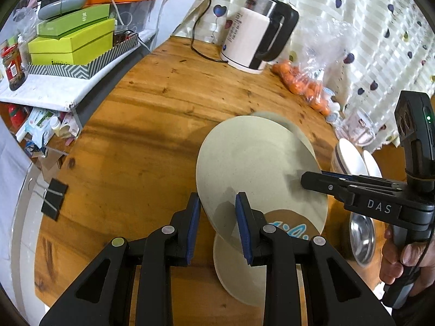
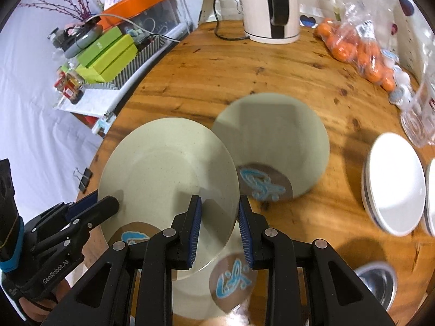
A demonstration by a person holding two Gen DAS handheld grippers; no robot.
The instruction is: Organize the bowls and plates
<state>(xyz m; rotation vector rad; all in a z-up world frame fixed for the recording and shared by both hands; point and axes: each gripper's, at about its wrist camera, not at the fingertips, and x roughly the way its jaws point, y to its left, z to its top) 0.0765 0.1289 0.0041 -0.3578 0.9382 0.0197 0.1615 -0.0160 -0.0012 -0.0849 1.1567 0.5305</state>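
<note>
A beige plate is lifted and tilted above the wooden table. My left gripper straddles its near rim with open jaws. My right gripper straddles the plate's right edge with open jaws; it enters the left wrist view from the right. A second beige plate with a brown and blue mark lies behind on the table. A third such plate lies under the lifted one.
White bowls stand at the right. A steel bowl sits near the front right. A kettle, a bag of oranges, a glass jar and a binder clip are on the table.
</note>
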